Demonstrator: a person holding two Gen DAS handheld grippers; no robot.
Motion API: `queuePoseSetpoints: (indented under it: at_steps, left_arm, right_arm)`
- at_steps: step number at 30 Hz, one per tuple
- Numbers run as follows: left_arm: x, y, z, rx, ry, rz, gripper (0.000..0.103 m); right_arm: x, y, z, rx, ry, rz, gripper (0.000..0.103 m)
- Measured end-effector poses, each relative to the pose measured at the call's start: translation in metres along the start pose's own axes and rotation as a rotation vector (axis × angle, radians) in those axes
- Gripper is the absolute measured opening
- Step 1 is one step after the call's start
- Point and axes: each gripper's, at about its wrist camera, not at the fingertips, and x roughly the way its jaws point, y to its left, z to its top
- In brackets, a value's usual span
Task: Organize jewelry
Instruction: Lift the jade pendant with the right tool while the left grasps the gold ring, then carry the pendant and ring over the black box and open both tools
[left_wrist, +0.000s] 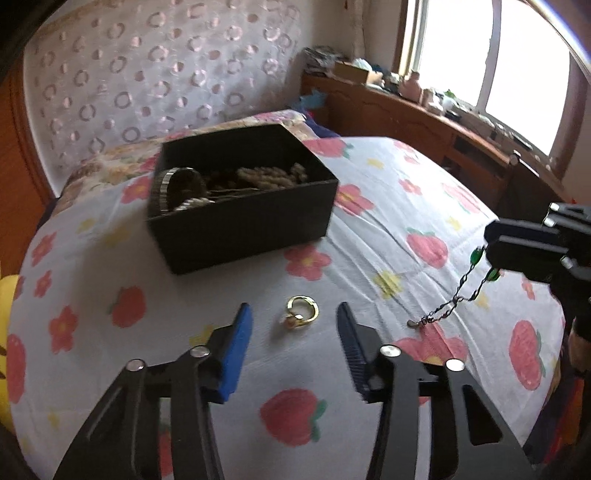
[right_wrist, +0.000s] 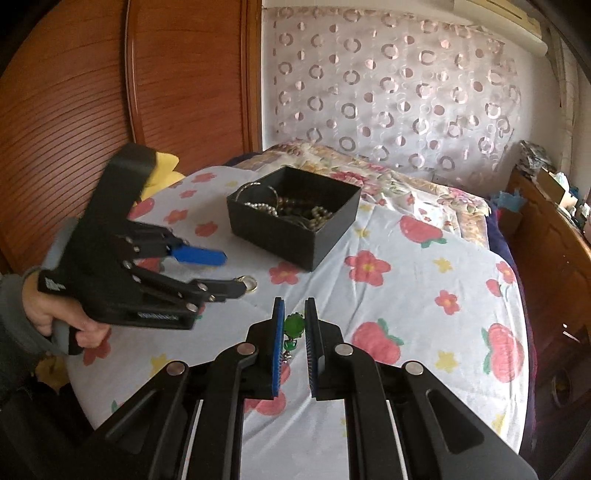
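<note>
We find the left tool (left_wrist: 293, 321) spread wide, the gold ring (left_wrist: 302, 312) lying on the bed sheet (left_wrist: 369, 236) between its fingers, untouched. The right tool (right_wrist: 294, 325) is clenched on the green-bead bracelet (right_wrist: 294, 325), whose chain hangs mostly hidden beneath. Ahead sits the black box (left_wrist: 240, 229), its contents indistinct.

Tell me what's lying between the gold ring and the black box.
Nothing: the left wrist view shows only bare flowered sheet between the gold ring and the black box.
</note>
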Motion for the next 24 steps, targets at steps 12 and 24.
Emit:
queuePoseSetpoints:
  at_steps: [12,24]
  left_arm:
    - [0.004,-0.005,-0.003,0.026,-0.006,0.032,0.011]
    - [-0.03,0.012,0.022,-0.021,-0.12,0.058,0.011]
  right_arm:
    - [-0.003,0.001,0.013,-0.005,-0.034,-0.001,0.012]
    - [-0.001,-0.004,0.053,-0.006,-0.083,0.0,0.012]
